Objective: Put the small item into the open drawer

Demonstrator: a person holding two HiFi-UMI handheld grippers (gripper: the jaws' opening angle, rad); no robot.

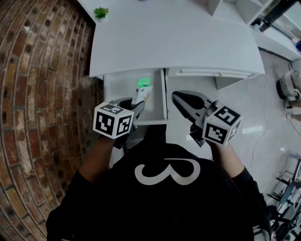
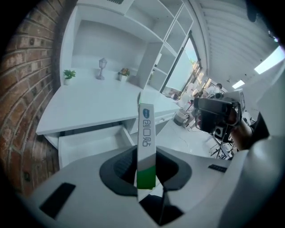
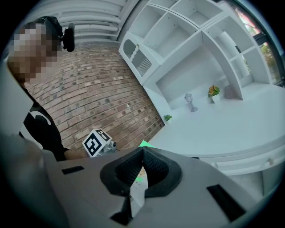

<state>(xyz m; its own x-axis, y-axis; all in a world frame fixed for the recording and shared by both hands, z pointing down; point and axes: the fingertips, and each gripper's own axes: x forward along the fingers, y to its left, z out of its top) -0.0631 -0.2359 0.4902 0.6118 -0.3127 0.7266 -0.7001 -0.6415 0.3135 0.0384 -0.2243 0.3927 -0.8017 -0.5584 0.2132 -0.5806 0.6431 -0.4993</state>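
The small item is a slim white box with a green end (image 1: 142,91) (image 2: 146,143). My left gripper (image 1: 134,105) (image 2: 146,156) is shut on its green end, and the box sticks out forward over the open white drawer (image 1: 113,89) (image 2: 84,144) under the desk top. In the head view the box hangs above the drawer's right half. My right gripper (image 1: 176,95) (image 3: 142,151) hovers to the right of the drawer's front corner, its jaws shut with nothing between them. The right gripper view shows the box's green tip (image 3: 143,144) just past its jaws.
The white desk (image 1: 174,42) carries a small potted plant (image 1: 100,12) at its back left, plus a lamp figurine (image 2: 102,67) and a flower pot (image 2: 123,73). A brick wall (image 1: 42,94) runs along the left. A closed drawer front (image 1: 211,72) lies to the right.
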